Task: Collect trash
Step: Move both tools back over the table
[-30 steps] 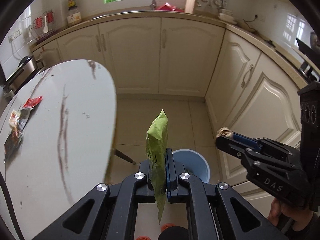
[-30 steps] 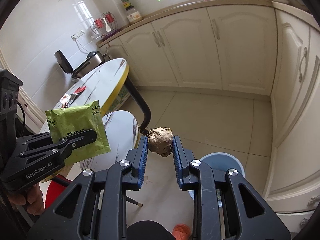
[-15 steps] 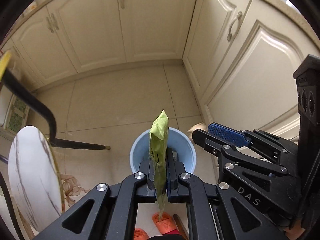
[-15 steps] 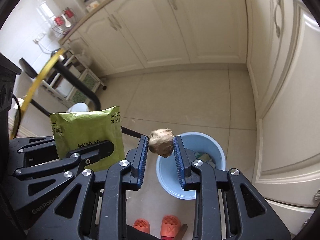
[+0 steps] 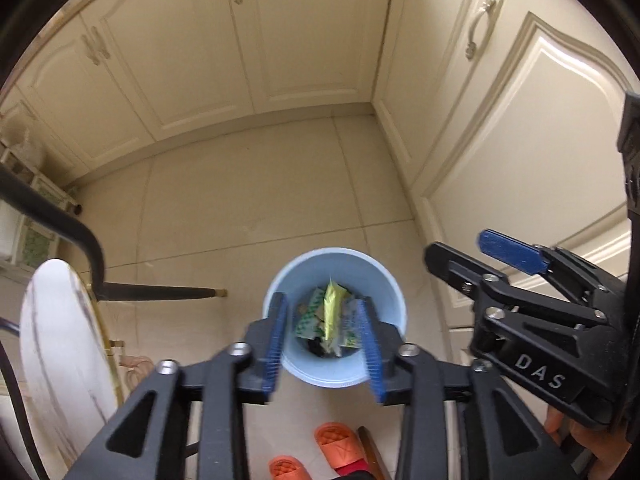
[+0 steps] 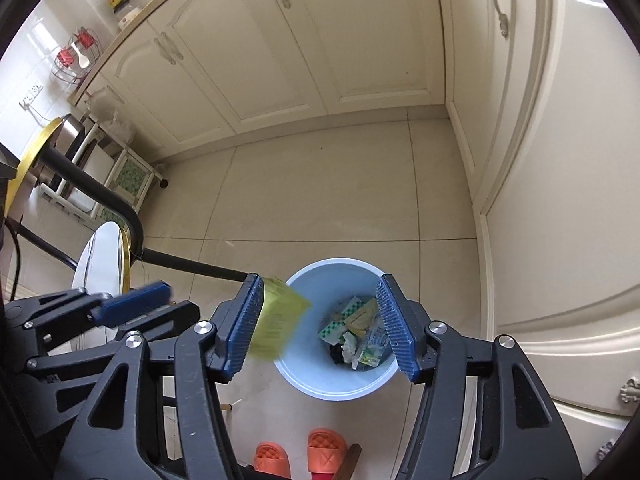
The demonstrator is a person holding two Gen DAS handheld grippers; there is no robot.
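Trash is gathered in the light blue bin (image 6: 308, 380) on the tiled floor: wrappers and crumpled paper (image 6: 358, 330). A blurred green packet (image 6: 278, 318) is seen at its rim, touched by neither gripper. Both the left gripper (image 5: 324, 344) and right gripper (image 6: 320, 320), jaws just opened, are held empty above it.

Floor (image 6: 320, 184): pale beige tiles, catching soft daylight.
Cabinets (image 5: 280, 40): cream panelled doors, meeting in a corner (metal handles).
Table (image 5: 60, 360): white marble top, standing left.
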